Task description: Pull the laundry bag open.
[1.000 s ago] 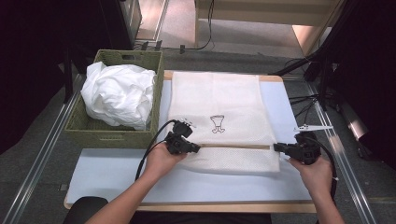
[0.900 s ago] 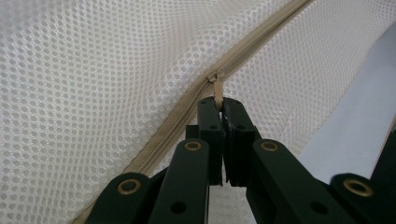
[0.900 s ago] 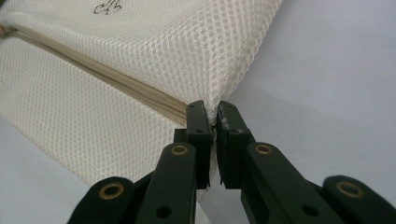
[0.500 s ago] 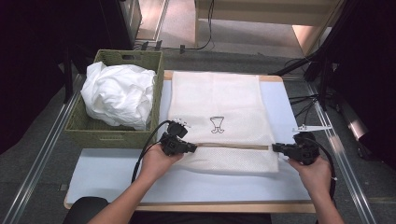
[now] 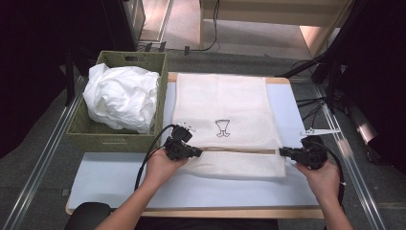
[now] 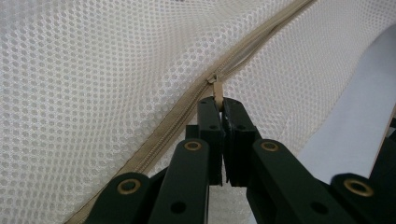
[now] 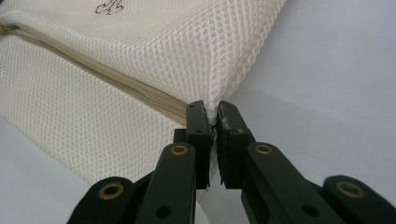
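High view, table: one wooden-edged table with a pale blue-white sheet on top, reaching across the frame from left to right.
Mesh bag: one large white mesh laundry bag with a small black printed mark, lying flat at the middle of the table; its beige zipper runs left to right across the near part, so the long axis of the zipper lies straight between the two hands.
Basket: one green woven rectangular basket at the table's left, just beside the bag, holding one crumpled white cloth bundle.
Left gripper: one black hand-held left gripper at the zipper's left end; in the left gripper view its jaws are pinched tight on the small beige zipper pull tab.
Right gripper: one black hand-held right gripper at the bag's right edge; in the right gripper view its jaws are clamped on the bag's mesh corner where the zipper ends.
Key relation: the zipper track stretches rightward from the left gripper toward the right one; the left hand is on the pull, the right anchors the far end.
Likely next move: drawing the pull along that axis, probably toward the right gripper.
Count: two grippers, one bag, one zipper, one basket, one bundle.
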Motion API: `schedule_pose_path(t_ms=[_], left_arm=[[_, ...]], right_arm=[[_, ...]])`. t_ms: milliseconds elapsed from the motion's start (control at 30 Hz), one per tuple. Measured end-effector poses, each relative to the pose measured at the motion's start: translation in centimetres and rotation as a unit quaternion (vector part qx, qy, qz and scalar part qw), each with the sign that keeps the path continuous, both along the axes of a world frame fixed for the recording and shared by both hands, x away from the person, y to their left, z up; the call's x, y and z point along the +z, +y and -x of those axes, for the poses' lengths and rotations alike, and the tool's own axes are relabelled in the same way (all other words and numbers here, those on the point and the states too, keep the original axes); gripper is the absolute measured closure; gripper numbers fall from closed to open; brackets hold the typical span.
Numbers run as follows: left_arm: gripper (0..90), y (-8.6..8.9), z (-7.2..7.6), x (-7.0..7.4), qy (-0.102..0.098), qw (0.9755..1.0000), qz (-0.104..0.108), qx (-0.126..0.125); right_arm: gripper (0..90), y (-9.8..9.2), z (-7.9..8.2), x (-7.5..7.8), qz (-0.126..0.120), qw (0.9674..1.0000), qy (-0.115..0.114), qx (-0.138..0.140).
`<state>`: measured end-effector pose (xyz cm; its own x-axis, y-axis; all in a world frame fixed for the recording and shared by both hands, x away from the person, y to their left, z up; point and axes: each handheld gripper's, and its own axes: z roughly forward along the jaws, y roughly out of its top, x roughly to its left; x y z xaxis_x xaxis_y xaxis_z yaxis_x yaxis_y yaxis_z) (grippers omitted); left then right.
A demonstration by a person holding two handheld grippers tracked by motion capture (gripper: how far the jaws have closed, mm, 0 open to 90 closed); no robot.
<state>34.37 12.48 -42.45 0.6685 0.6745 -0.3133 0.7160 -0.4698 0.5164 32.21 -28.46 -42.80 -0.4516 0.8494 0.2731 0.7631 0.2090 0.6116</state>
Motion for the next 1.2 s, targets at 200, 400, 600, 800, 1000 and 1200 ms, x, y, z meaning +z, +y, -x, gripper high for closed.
schedule_pose_path(t_ms=[200, 400, 600, 800, 1000, 1200], left_arm=[[88.6, 0.2, 0.1, -0.2, 0.002, 1.0000, 0.004, 0.006], [88.6, 0.4, 0.2, -0.1, 0.001, 0.9999, 0.010, 0.011], [88.6, 0.7, 0.5, 0.0, -0.001, 0.9998, 0.000, 0.021], [88.8, 0.7, 0.4, -0.2, 0.008, 0.9997, 0.000, 0.023], [88.9, 1.9, 0.2, 0.1, 0.009, 0.9991, -0.012, 0.041], [88.8, 3.1, 0.6, 0.8, 0.006, 0.9988, -0.011, 0.047]], right_arm=[[86.6, 0.0, 0.1, 0.0, -0.003, 1.0000, -0.002, 0.001], [86.6, -0.1, 0.1, 0.0, -0.006, 1.0000, 0.001, 0.003], [86.7, 0.1, 0.1, -0.1, -0.003, 1.0000, 0.004, 0.000], [86.8, 0.4, 0.1, 0.0, 0.000, 1.0000, 0.002, 0.003], [87.0, 0.2, 0.0, 0.0, 0.016, 0.9998, 0.002, -0.014], [86.9, 0.8, -0.1, -0.2, 0.000, 1.0000, 0.005, 0.004]])
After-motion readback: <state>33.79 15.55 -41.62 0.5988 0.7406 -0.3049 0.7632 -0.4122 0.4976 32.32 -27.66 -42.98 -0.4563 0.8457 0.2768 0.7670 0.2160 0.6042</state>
